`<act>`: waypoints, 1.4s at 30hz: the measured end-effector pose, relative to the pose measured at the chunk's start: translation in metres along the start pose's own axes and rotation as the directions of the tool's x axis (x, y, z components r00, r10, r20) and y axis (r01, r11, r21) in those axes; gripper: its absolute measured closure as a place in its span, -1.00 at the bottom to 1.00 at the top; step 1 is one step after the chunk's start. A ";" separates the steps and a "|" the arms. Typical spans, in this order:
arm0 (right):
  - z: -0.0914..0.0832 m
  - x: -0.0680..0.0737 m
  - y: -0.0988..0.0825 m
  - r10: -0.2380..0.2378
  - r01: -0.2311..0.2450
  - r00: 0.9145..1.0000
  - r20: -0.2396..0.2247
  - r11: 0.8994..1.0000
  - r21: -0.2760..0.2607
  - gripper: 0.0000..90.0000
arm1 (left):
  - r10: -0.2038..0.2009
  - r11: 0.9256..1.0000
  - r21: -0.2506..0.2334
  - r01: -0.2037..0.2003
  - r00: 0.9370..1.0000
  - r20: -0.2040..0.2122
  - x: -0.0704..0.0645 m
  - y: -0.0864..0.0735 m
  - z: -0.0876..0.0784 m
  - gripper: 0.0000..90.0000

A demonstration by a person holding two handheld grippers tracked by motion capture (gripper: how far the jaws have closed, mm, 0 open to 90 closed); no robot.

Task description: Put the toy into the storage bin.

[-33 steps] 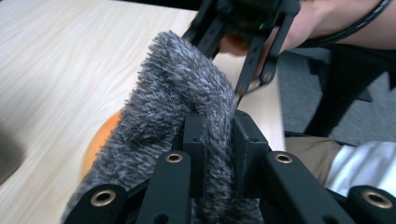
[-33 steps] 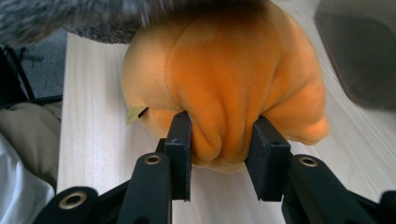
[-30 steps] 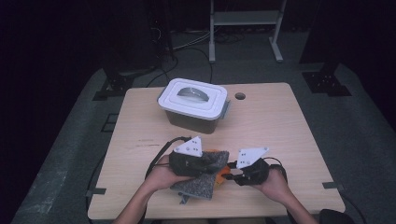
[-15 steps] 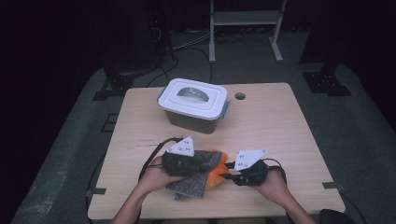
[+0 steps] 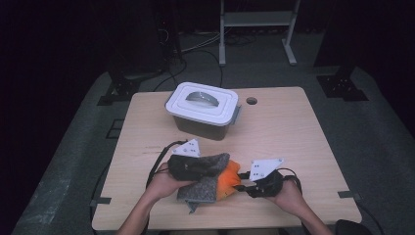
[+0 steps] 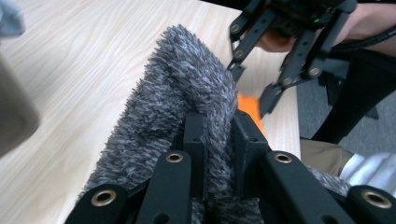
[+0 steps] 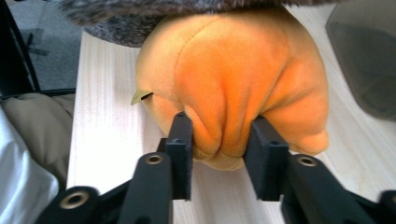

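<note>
Both claws grip: your left claw (image 6: pixel 218 135) stays clamped on the grey cloth (image 5: pixel 203 169), now shifted left, while your right claw (image 7: pixel 219 156), just opened wider, still pinches the orange toy (image 7: pixel 233 79) on the surface (image 5: pixel 293 132).

The high view looks forward and down from above the near edge of the light wooden table (image 5: pixel 293 132), taking in its whole top from some way off. The left gripper view sits close above that table, facing the fuzzy grey fabric (image 6: pixel 187 102). The right gripper view faces the orange plush toy (image 7: pixel 233 79) closely. All three share the toy.
</note>
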State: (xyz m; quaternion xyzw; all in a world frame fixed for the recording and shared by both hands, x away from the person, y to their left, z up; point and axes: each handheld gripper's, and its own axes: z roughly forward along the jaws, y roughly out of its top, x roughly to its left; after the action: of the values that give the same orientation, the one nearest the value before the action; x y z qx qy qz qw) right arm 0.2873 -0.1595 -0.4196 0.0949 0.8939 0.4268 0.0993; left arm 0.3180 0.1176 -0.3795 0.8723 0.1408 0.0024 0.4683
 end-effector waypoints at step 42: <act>0.006 -0.014 -0.015 0.124 -0.126 0.988 -0.092 0.992 -0.010 0.43 | -0.011 0.999 0.030 0.012 1.000 -0.020 0.002 -0.019 -0.011 0.72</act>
State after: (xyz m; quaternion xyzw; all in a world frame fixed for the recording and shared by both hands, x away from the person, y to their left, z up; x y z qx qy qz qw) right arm 0.3006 -0.1679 -0.4341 0.1303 0.8864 0.4431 0.0323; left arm 0.3135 0.1372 -0.3888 0.8784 0.1503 0.0061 0.4536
